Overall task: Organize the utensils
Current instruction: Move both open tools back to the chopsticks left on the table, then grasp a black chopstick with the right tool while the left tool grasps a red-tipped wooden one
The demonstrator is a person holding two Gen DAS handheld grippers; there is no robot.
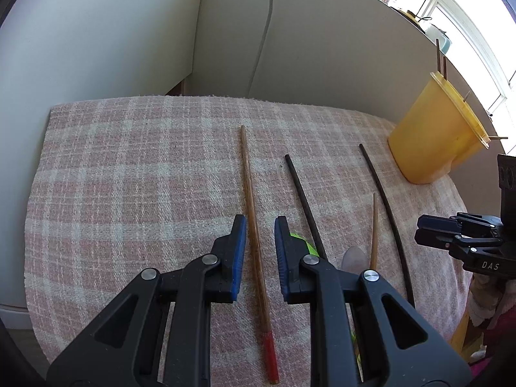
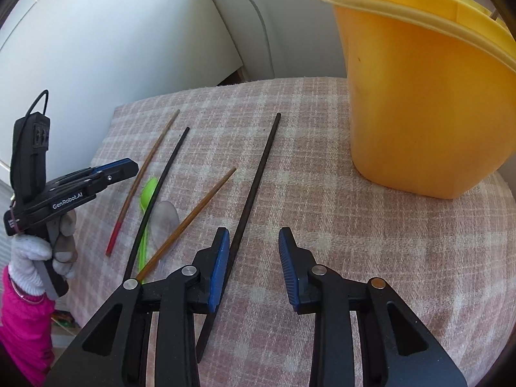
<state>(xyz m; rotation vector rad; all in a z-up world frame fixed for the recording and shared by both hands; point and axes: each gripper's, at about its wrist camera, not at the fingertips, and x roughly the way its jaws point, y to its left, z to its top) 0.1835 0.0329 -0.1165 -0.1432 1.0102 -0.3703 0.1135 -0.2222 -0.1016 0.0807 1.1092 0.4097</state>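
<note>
Four chopsticks lie loose on the pink checked cloth [image 1: 129,177] of the counter: a red-tipped wooden chopstick [image 1: 254,242], two black chopsticks [image 1: 303,200] [image 1: 387,203] and a short wooden chopstick [image 1: 374,225], all with long axes running roughly away from the cameras, slim ends farthest. Only the right wrist view shows the green spoon [image 2: 149,190], a clear spoon [image 2: 166,217] under the sticks, and the gloved hand [image 2: 38,251]; only the left wrist view shows sticks rising from the yellow holder [image 1: 432,135]. Left gripper [image 1: 260,222] jaws part-open astride the red-tipped stick, holding nothing; right gripper [image 2: 254,235] jaws wide, empty, beside the longer black one.
</note>
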